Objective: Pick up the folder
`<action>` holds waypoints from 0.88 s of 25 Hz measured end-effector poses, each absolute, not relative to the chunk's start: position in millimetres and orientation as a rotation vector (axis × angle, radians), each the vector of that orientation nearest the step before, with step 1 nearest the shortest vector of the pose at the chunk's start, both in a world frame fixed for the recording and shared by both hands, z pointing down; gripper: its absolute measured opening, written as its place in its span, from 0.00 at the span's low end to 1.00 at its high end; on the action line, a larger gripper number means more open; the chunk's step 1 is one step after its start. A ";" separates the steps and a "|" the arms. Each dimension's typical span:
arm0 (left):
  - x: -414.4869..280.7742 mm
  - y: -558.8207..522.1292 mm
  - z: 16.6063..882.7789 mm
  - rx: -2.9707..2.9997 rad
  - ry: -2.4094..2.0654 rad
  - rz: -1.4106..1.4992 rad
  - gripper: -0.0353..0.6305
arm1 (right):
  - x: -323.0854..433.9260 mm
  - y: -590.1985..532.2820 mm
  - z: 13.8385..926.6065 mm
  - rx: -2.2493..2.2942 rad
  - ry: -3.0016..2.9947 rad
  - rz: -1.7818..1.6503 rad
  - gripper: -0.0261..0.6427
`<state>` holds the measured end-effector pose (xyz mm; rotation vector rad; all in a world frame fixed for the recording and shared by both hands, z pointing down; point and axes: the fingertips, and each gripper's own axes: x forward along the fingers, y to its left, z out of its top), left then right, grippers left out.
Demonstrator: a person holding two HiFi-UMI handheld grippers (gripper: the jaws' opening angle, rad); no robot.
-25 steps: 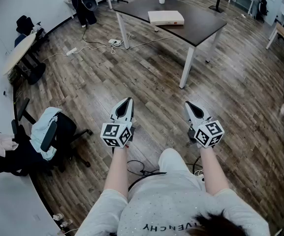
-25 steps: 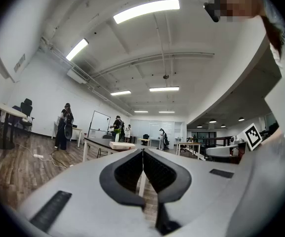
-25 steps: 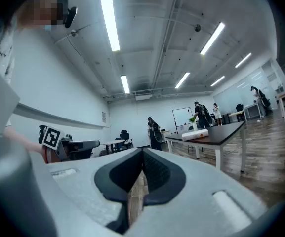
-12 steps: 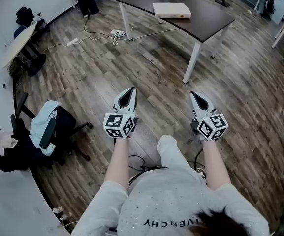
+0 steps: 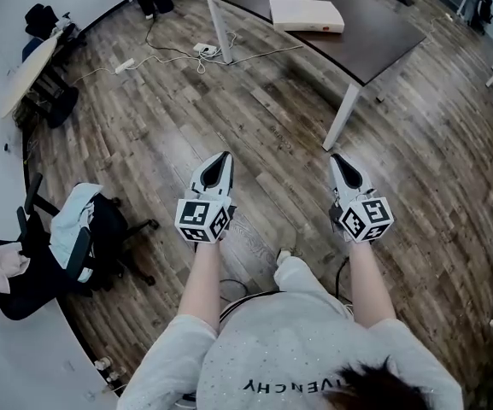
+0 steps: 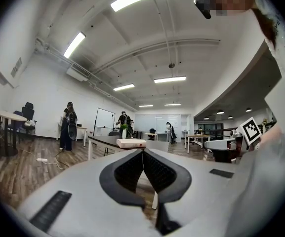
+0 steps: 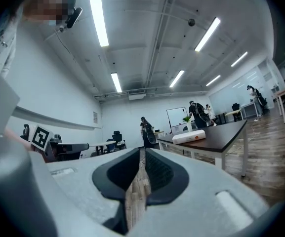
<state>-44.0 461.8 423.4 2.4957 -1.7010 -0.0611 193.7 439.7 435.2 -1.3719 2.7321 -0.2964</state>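
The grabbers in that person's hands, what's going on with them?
A person holds a left gripper and a right gripper out level over the wooden floor, facing a dark table where the pale folder lies. Neither gripper has reached the folder; it lies untouched on the table, some way ahead. The left fingers are together with nothing between them. The right fingers are just opening, also empty.
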 end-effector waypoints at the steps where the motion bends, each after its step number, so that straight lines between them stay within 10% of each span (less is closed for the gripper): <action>1: -43.2 448.7 425.1 2.487 -1.702 -0.059 0.05 | 195.8 425.6 436.3 -1.373 2.735 -0.304 0.10; 22: -24.1 229.6 448.9 2.409 -1.747 -0.040 0.05 | 231.9 203.7 472.6 -1.338 2.693 -0.473 0.29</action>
